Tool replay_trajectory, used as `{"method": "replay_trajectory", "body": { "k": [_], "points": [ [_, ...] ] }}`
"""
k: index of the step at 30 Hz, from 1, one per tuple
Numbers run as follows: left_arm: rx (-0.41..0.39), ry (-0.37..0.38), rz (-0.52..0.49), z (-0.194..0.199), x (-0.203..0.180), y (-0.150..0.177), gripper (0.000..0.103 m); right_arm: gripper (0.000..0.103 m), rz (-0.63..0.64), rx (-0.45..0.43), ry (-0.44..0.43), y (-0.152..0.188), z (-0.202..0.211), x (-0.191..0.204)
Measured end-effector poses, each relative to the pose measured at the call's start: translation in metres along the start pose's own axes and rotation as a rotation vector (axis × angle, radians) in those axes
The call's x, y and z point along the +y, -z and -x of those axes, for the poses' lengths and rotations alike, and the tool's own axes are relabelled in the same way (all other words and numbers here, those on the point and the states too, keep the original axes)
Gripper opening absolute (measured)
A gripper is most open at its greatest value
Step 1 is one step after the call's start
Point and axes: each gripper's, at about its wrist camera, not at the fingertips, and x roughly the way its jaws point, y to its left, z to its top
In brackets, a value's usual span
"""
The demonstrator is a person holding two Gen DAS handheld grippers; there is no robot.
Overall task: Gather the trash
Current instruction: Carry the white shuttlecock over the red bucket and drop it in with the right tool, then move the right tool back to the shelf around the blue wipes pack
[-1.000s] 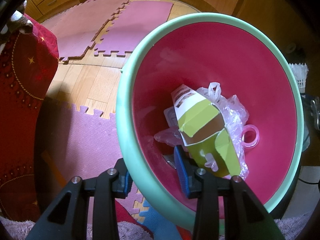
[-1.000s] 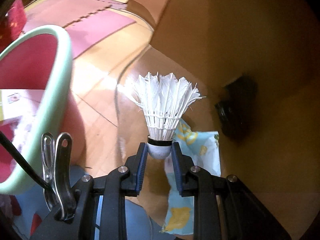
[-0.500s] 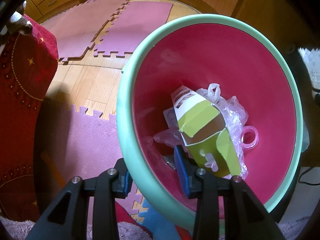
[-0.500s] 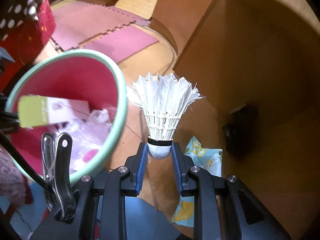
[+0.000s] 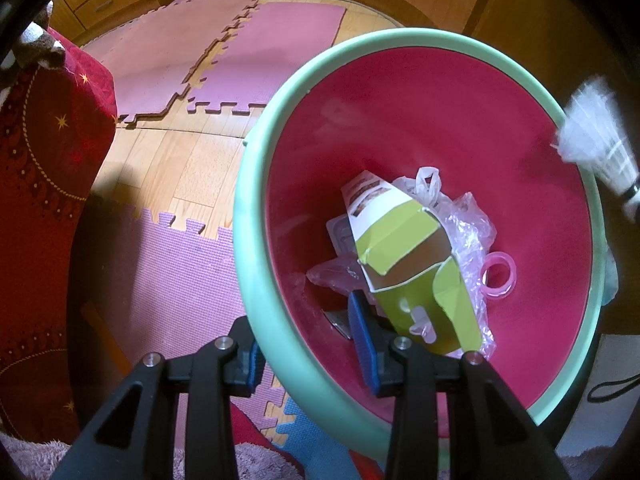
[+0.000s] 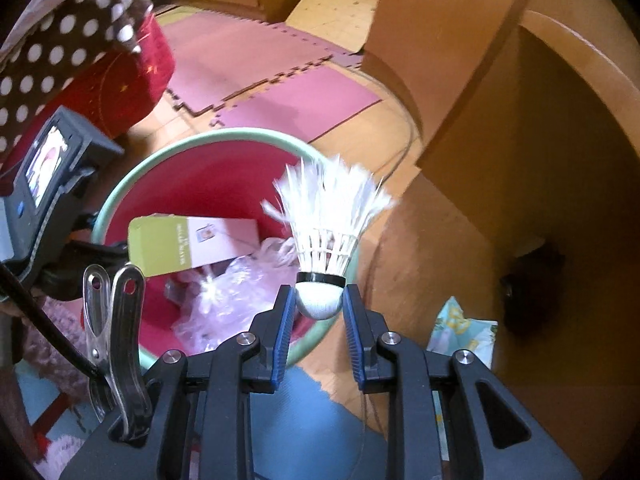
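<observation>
The shuttlecock [image 6: 326,232] has ragged white feathers, a black band and a rounded white cork base. The right tongs [image 6: 319,320] are clamped on that base and hold it above the near rim of the bin [image 6: 120,188], feathers pointing away. From the left wrist view it shows as a white blur at the bin's far right edge [image 5: 596,136].

The bin [image 5: 256,184] is mint green outside and deep pink inside. The left tongs [image 5: 308,344] grip its rim, one finger inside and one outside. In it lie a flattened lime-green and white carton [image 5: 408,264], crumpled clear plastic bags [image 5: 468,232] and a pink plastic ring [image 5: 498,274]. The carton's small print is too fine to read.
</observation>
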Motion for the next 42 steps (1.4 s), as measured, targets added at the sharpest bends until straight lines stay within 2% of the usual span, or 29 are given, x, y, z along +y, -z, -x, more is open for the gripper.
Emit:
{"method": "replay_trajectory", "body": {
  "k": [12,20,24,27,29,32,34,42],
  "points": [
    [0.000,0.000,0.000,0.000,0.001,0.000,0.039,0.025,0.024,0.044,-0.042,0.004,-0.020,0.010],
    [-0.001,0.001,-0.001,0.000,0.000,0.000,0.039,0.025,0.011,0.041,-0.046,0.008,-0.021,0.008],
    [0.000,0.000,0.000,0.000,0.001,0.001,0.039,0.025,-0.041,0.022,-0.026,0.014,-0.015,-0.006],
    [0.000,0.001,0.000,0.000,0.001,0.000,0.039,0.031,-0.092,0.020,0.004,0.025,-0.011,-0.023],
    [-0.001,0.001,0.000,0.000,0.001,0.001,0.039,0.031,-0.112,0.026,0.023,0.031,-0.010,-0.033],
    [-0.001,0.001,0.000,0.000,0.000,0.000,0.039,0.032,-0.139,0.042,0.062,0.042,-0.012,-0.046],
    [-0.001,0.001,0.000,0.000,0.001,0.001,0.039,0.036,-0.142,0.060,0.095,0.051,-0.016,-0.052],
    [-0.001,0.001,-0.001,0.000,0.001,0.000,0.039,0.037,-0.186,0.150,0.156,0.090,-0.047,-0.071]
  ]
}}
